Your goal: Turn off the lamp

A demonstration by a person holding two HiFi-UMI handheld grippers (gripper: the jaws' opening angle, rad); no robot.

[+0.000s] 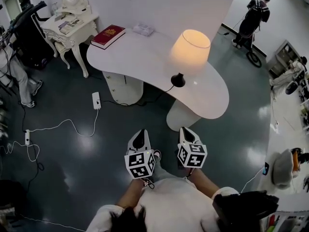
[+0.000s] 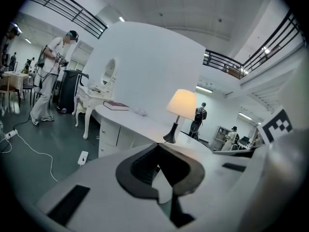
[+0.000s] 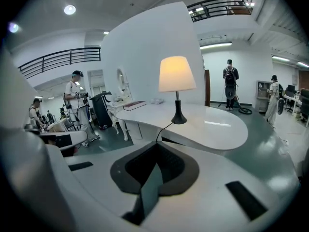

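The lamp (image 1: 189, 50) stood lit on the white curved bench (image 1: 145, 57), towards its right end and near the front edge. Its cream shade glowed warm above a slim stem and a small black base (image 1: 178, 80). A thin black cord (image 1: 166, 89) ran from the base over the front edge of the bench. At the far left end of the bench lay a red book (image 1: 108, 36), well apart from the lamp.

Both grippers were held low over the dark floor (image 1: 72, 158), in front of the bench and well short of it, side by side and pointing towards the lamp. The left gripper (image 1: 140, 135) had its jaws closed together, with nothing between them. The right gripper (image 1: 187, 132) also had its jaws shut tip to tip and empty. From the left gripper view the lamp (image 2: 181, 103) showed beyond the closed jaw tips, slightly to the right. From the right gripper view it (image 3: 176, 74) stood almost straight ahead above the jaws.

A white power strip (image 1: 96, 100) lay on the floor by the bench's left pedestal, with a white cable trailing from it. A white dressing table (image 1: 72, 25) with a mirror stood beyond the left end of the bench.
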